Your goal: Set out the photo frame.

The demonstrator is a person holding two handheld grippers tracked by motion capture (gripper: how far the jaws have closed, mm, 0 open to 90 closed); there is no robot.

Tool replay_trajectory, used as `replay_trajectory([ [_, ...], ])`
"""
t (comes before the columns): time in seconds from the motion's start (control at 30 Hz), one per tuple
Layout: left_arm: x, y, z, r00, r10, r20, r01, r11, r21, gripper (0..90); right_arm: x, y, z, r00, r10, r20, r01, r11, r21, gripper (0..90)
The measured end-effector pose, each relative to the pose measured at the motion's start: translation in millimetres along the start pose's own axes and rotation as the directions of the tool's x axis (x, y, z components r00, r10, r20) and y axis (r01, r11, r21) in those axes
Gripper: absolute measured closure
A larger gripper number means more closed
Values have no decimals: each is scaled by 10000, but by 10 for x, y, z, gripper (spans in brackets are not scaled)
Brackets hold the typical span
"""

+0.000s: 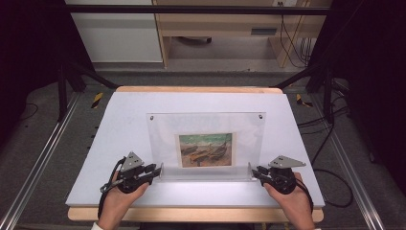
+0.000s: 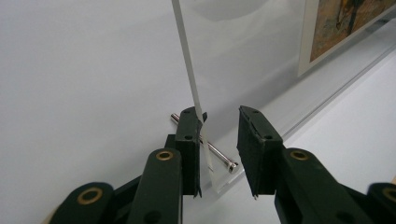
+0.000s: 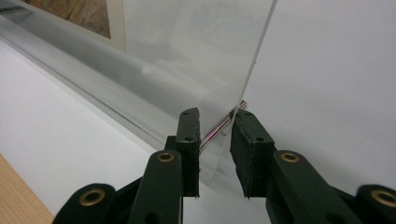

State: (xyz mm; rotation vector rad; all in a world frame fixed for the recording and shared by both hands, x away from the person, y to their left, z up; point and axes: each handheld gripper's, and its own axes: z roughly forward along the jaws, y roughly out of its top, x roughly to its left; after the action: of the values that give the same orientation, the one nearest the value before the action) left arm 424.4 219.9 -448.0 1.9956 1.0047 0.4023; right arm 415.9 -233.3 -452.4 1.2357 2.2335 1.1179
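Clear acrylic makes up the picture frame (image 1: 206, 143), standing on the white table sheet (image 1: 119, 124) with a small painted print (image 1: 206, 150) inside. Each tool straddles a lower corner: the left gripper (image 2: 219, 154) with jaws spread, one pad against the panel edge by the metal standoff pin (image 2: 217, 151), the right gripper (image 3: 215, 149) likewise around its corner, not plainly clamped. This looks like the grasping step — next both must close evenly and lift together, keeping the frame level.
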Motion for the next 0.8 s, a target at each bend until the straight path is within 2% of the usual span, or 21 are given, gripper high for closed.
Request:
replay_trajectory([
  [0.8,-11,-10,-4,10000,89,3,-89,9999,84,689,-1,-16,0,9999,-116,-29,116,9999,-9,729],
])
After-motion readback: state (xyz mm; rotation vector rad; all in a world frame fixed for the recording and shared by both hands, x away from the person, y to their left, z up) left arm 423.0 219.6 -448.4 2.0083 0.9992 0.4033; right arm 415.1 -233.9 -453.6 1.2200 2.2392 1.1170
